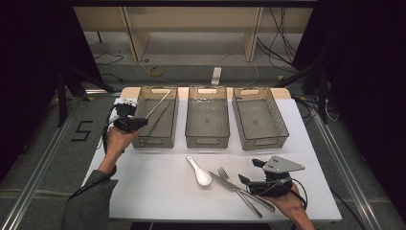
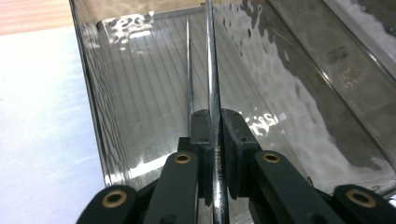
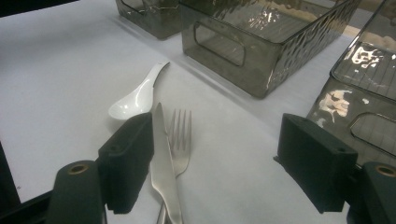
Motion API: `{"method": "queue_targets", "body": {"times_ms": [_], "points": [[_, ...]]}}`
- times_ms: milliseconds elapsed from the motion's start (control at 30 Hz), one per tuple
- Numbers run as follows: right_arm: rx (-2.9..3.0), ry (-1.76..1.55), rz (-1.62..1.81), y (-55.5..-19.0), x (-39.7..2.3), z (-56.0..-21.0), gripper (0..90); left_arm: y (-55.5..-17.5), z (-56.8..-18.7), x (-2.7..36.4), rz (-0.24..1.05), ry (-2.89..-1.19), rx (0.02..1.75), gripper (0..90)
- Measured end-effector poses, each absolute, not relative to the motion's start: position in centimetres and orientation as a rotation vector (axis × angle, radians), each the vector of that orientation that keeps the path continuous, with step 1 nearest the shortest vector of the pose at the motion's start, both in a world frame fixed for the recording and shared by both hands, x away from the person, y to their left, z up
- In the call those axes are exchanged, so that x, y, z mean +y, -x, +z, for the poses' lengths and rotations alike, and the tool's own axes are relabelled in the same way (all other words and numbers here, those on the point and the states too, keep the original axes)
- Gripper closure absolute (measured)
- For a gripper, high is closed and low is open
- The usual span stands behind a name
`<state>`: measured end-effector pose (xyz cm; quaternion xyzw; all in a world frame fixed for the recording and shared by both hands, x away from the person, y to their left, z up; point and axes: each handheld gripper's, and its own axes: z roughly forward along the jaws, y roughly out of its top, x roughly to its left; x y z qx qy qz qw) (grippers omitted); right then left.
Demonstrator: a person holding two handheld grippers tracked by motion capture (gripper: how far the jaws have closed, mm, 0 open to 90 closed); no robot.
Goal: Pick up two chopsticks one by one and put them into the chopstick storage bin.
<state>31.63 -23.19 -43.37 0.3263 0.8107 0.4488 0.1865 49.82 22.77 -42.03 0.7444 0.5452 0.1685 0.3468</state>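
Observation:
My left gripper (image 1: 139, 123) (image 2: 215, 123) is shut on a thin metal chopstick (image 1: 159, 105) (image 2: 211, 70), which points up and forward over the left bin (image 1: 155, 142). A second chopstick (image 1: 159, 120) (image 2: 188, 70) lies inside that bin. My right gripper (image 1: 251, 171) (image 3: 217, 154) rests open at the front right of the table, nothing between its jaws. Just to its left lie a knife (image 1: 230, 186) (image 3: 163, 168) crossed over a fork (image 1: 224, 173) (image 3: 180, 135), and a white ceramic spoon (image 1: 200, 172) (image 3: 135, 98).
Three smoky transparent bins stand in a row at the back of the white table (image 1: 158, 191); the middle bin (image 1: 207, 141) (image 3: 261, 65) and right bin (image 1: 261, 142) hold nothing. The left bin's wall (image 2: 88, 93) is close to my left jaws.

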Motion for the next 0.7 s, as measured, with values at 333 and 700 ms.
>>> {"method": "queue_targets", "body": {"times_ms": [333, 700], "points": [[2.294, -0.918, 1.263, -31.7, -23.1, -43.3, 28.4, -49.0, -41.2, 22.5, 0.467, -1.917, 1.359, 56.5], [2.298, -0.929, 1.253, -31.6, -22.8, -43.3, 28.2, -45.6, -38.4, 21.1, 0.363, -1.920, 1.159, 28.5]]}}
